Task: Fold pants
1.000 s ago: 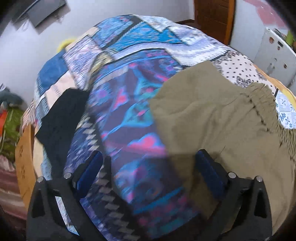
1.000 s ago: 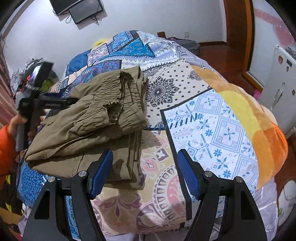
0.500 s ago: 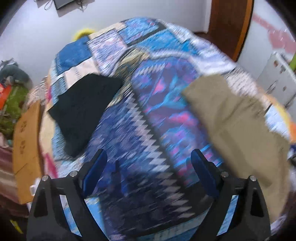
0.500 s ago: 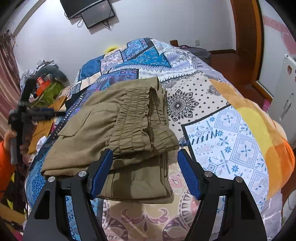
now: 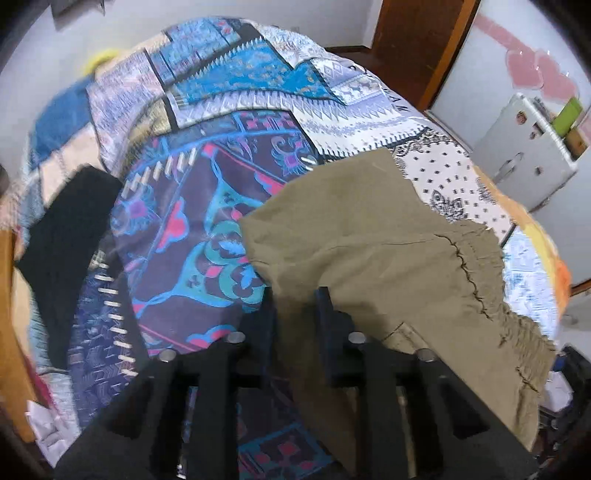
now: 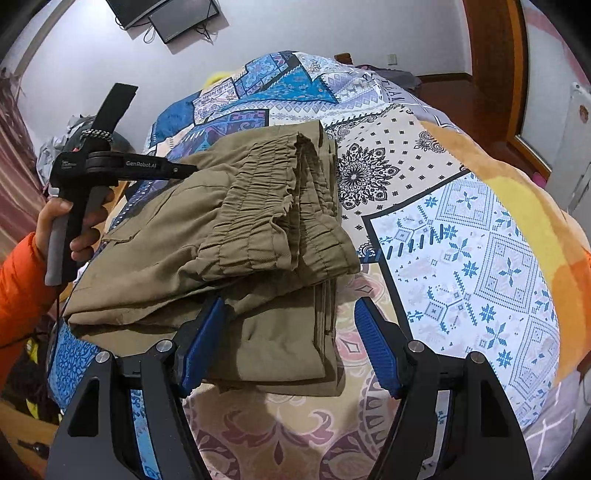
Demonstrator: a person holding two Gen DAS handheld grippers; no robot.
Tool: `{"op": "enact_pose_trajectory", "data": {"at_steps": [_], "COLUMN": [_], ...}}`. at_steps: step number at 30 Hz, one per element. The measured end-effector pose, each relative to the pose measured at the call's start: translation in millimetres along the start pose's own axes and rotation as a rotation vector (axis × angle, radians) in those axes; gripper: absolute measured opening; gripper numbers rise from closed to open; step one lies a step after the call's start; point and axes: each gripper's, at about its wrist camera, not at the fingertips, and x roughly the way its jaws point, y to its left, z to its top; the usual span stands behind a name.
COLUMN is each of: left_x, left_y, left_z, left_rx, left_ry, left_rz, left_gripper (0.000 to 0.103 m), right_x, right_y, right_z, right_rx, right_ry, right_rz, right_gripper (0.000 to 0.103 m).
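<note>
Olive-khaki pants lie folded in a stack on the patterned bedspread, elastic waistband on top. In the left wrist view the pants fill the right half. My left gripper is shut on the pants' left edge, with fabric pinched between its fingers. It also shows in the right wrist view at the far left side of the stack. My right gripper is open and empty, its blue pads either side of the stack's near right corner.
A black garment lies on the bed's left side. A wooden bed edge runs along the left. A white appliance and a wooden door stand at the right. A wall-mounted screen hangs behind the bed.
My left gripper swung back to the pants and closed on their left edge; it was open before. My right gripper has stayed open at the stack's near side.
</note>
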Motion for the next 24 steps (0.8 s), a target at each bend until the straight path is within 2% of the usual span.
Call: {"op": "enact_pose_trajectory", "data": {"at_steps": [1, 3, 8, 14, 19, 24], "left_x": [-2.2, -8.7, -35.3, -72.1, -93.1, -117.0], "left_y": [-2.5, -2.7, 26.6, 61.6, 64.5, 53.7], "left_z": [-1.6, -7.9, -37.2, -110.0, -150.9, -163.5], "left_rx": [0.010, 0.019, -0.041, -0.179, -0.246, -0.204], "left_ry": [-0.011, -0.025, -0.020, -0.039, -0.027, -0.053], "left_rz": [0.018, 0.046, 0.076, 0.130, 0.119, 0.105], "left_gripper": [0.013, 0.012, 0.011, 0.011, 0.011, 0.012], "right_x": [-0.9, -3.8, -16.1, -28.5, -25.0, -15.4], "right_y": [-0.7, -1.9, 1.4, 18.2, 36.7, 51.6], "right_z": [0.9, 3.2, 10.1, 18.2, 23.1, 21.7], "right_rx": [-0.001, -0.002, -0.028, -0.071, -0.106, -0.118], "right_ry": [-0.004, -0.016, -0.059, -0.110, -0.121, -0.102], "right_rz": [-0.009, -0.025, -0.037, -0.001, 0.044, 0.096], "right_gripper": [0.069, 0.069, 0.069, 0.069, 0.069, 0.069]}}
